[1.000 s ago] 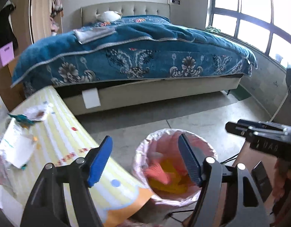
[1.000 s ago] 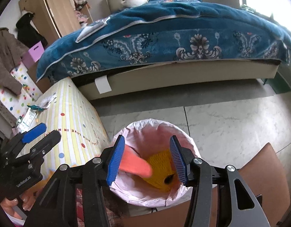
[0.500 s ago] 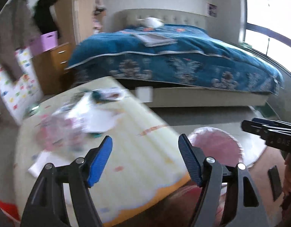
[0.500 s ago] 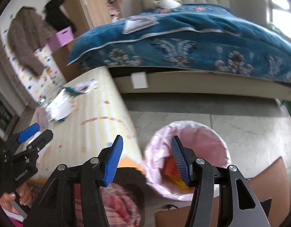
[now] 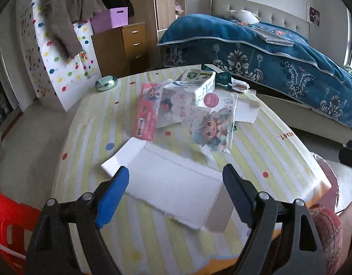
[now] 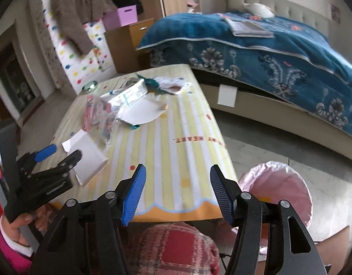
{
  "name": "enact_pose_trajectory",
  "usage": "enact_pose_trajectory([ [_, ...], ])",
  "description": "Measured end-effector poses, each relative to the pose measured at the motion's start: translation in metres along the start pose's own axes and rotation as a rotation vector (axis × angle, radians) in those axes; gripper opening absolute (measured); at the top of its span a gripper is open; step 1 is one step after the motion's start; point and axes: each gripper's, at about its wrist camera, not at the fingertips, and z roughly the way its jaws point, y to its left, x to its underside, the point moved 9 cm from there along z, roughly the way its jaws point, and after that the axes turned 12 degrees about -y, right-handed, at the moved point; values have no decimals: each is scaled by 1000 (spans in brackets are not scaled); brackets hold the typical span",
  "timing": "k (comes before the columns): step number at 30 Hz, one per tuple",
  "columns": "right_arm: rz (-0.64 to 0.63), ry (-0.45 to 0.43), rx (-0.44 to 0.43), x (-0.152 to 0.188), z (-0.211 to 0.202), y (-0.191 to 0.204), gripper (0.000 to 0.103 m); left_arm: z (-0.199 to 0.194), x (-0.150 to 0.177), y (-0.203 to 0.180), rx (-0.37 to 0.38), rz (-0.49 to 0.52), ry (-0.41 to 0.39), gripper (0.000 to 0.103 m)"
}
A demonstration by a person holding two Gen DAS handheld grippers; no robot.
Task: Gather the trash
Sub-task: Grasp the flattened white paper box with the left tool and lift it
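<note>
**Listener:** Where is the trash, and which hand-held gripper is closer to it?

**Describer:** The trash lies scattered on a yellow striped table (image 5: 279, 151). Nearest is a flat white cardboard piece (image 5: 171, 178), directly ahead of the left hand-held gripper (image 5: 176, 194) and just beyond its fingertips. In the left wrist view the card's long axis runs slantwise, from upper left down to lower right — across the gripper's line of reach, not along it.

**Listener:** Is that gripper holding anything?

**Describer:** No. Its jaws have just been opening and stand wide apart, with nothing between them; the card shows through the gap.

**Listener:** And the right one?

**Describer:** The right hand-held gripper (image 6: 177, 197) hangs over the table's near edge, its jaws also just opening and empty. From it the white card (image 6: 88, 158) lies well off to the left, beside the left gripper (image 6: 58, 153) — so the left hand is plainly nearer. A pink-lined bin (image 6: 288, 190) stands on the floor to the lower right, beside the table.
</note>
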Motion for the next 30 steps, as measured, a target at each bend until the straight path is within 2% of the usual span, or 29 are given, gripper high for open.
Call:
enact_pose_trajectory([
  [5, 10, 22, 7, 4, 9, -1, 60, 24, 8, -13, -8, 20, 65, 83],
  [8, 21, 31, 14, 7, 13, -6, 60, 32, 19, -17, -29, 75, 102, 83],
  [11, 29, 34, 14, 8, 15, -9, 60, 28, 24, -15, -41, 112, 107, 83],
  [15, 26, 25, -8, 6, 13, -2, 60, 18, 32, -1, -48, 110, 147, 83],
  [18, 17, 14, -30, 3, 11, 5, 61, 7, 43, 22, -49, 67, 188, 83],
  [22, 2, 6, -60, 2, 8, 20, 62, -9, 57, 58, -96, 8, 217, 83],
  [26, -12, 1, -81, 1, 5, 32, 62, -21, 62, 82, -125, -52, 213, 84],
  [30, -15, -5, -84, -2, 5, 37, 63, -25, 57, 81, -87, -151, 173, 93],
])
